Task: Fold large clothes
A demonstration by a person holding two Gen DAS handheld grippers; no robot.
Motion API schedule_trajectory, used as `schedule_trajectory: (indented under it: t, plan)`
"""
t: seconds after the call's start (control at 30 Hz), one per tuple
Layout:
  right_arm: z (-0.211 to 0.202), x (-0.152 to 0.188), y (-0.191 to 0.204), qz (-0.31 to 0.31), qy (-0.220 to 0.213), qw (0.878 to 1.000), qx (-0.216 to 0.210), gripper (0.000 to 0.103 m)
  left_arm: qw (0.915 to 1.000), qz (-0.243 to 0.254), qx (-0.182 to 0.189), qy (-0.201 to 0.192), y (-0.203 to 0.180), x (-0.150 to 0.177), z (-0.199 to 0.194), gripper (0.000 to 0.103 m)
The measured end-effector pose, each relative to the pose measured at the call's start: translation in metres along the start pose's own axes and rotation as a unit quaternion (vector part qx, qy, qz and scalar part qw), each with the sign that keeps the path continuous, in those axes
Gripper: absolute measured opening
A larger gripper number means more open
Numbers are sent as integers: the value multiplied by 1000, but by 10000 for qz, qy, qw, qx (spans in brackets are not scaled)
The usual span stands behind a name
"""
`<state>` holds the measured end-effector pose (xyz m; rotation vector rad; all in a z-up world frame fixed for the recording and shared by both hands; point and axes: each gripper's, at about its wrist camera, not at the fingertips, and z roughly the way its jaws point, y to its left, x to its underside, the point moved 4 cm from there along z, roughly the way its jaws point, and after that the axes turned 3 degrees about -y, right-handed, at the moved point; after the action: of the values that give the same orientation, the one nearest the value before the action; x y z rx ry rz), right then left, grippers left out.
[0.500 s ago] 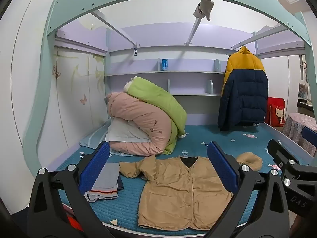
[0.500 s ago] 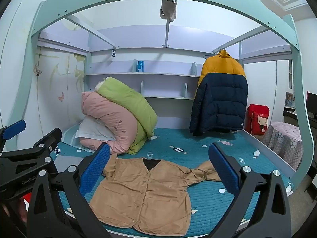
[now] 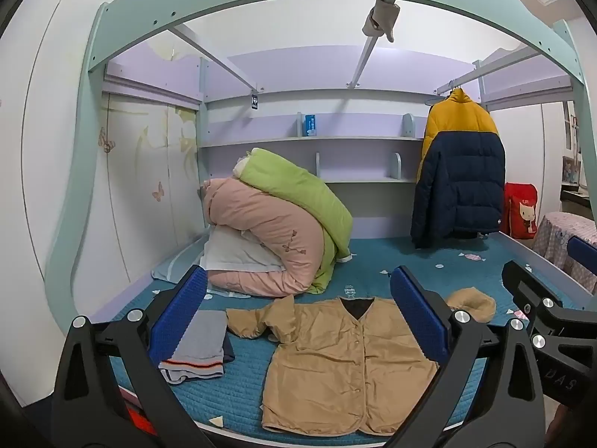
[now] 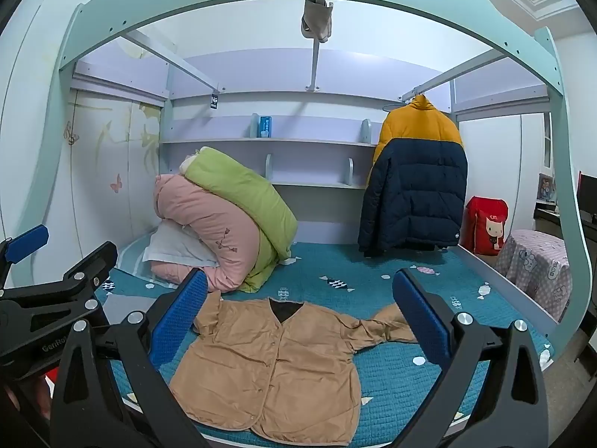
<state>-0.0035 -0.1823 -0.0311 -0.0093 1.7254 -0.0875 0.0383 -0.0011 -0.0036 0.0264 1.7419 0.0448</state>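
Both tongs, left [image 3: 298,313] and right [image 4: 300,313], gape wide and hold nothing above the tan jacket [image 4: 268,369], spread flat, front up, on the bed [image 4: 373,272]. Only the left view shows folded grey clothes [image 3: 199,347] beside it.

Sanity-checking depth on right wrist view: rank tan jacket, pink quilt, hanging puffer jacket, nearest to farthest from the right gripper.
From the right gripper:
1. Tan jacket: spread flat on the bed, just below and ahead of the fingers.
2. Pink quilt: rolled, mid-bed, left.
3. Puffer jacket: hanging on the rail at the far right.
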Motion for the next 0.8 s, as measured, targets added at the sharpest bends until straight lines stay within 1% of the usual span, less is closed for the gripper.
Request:
schedule_trajectory:
  t: [0.33, 0.37, 0.8]
  plan:
    - [0, -1, 1, 6, -13, 10000, 10, 96, 10000, 10, 2, -14, -2, -5, -3, 98]
    - [0, -1, 1, 6, -7, 10000, 10, 96, 10000, 10, 0, -7, -4, -9, -3, 98]
    - [0, -1, 2, 21, -17, 10000, -2, 96, 10000, 34, -6, -27, -5, -10, -4, 98]
